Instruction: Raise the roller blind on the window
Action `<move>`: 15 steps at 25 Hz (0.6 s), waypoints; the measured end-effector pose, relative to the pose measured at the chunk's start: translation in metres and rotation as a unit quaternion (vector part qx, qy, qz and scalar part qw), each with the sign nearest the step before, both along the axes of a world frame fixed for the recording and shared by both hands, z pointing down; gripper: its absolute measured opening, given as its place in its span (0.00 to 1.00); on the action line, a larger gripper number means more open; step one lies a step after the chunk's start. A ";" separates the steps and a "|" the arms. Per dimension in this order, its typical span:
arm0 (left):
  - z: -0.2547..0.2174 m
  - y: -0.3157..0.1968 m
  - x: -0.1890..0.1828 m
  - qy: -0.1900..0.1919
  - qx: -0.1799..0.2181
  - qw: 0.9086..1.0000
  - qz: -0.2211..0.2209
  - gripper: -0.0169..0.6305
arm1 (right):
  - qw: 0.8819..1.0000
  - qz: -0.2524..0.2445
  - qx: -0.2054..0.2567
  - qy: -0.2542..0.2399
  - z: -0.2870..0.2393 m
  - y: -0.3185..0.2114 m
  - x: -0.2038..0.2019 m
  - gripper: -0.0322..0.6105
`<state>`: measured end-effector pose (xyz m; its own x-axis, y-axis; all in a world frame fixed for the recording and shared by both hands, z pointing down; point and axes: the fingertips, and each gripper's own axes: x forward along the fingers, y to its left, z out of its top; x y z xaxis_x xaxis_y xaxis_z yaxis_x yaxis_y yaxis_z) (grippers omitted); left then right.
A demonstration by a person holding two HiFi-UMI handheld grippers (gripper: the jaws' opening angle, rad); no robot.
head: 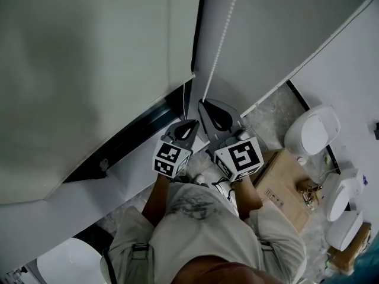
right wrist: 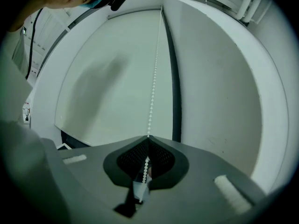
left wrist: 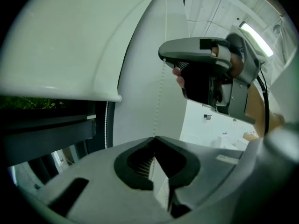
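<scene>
The pale roller blind [head: 89,70] fills the left of the head view, with a dark strip of window [head: 139,132] below its bottom rail [left wrist: 60,91]. A white bead chain [head: 224,37] hangs beside it and runs down to both grippers. My right gripper [head: 204,104] is shut on the chain [right wrist: 153,87], the beads passing between its pads. Just beside and below it, my left gripper [head: 194,123] is also shut, with the thin chain [left wrist: 161,78] rising from its tips. In the left gripper view the right gripper [left wrist: 164,55] sits above. A second strand [left wrist: 106,125] hangs by the window frame.
A plain wall panel [head: 266,34] stands right of the chain. Below on the floor are white rounded seats [head: 312,130] and a cardboard box [head: 284,182] with small items on it. The person's light shirt [head: 201,229] fills the bottom centre.
</scene>
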<state>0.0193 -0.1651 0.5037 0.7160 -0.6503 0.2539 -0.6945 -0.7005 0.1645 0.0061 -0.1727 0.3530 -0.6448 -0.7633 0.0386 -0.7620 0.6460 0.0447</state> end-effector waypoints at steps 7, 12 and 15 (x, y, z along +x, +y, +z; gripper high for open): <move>0.026 0.003 0.002 -0.006 -0.022 1.000 -0.002 0.05 | 1.000 0.000 -0.016 0.001 0.024 0.004 0.002 0.07; 0.038 0.003 0.001 -0.012 -0.030 0.999 -0.001 0.05 | 1.000 -0.001 -0.020 0.009 0.034 0.006 0.001 0.07; 0.048 0.005 0.003 -0.021 -0.038 0.999 -0.002 0.05 | 0.999 -0.002 -0.030 0.013 0.043 0.009 0.002 0.07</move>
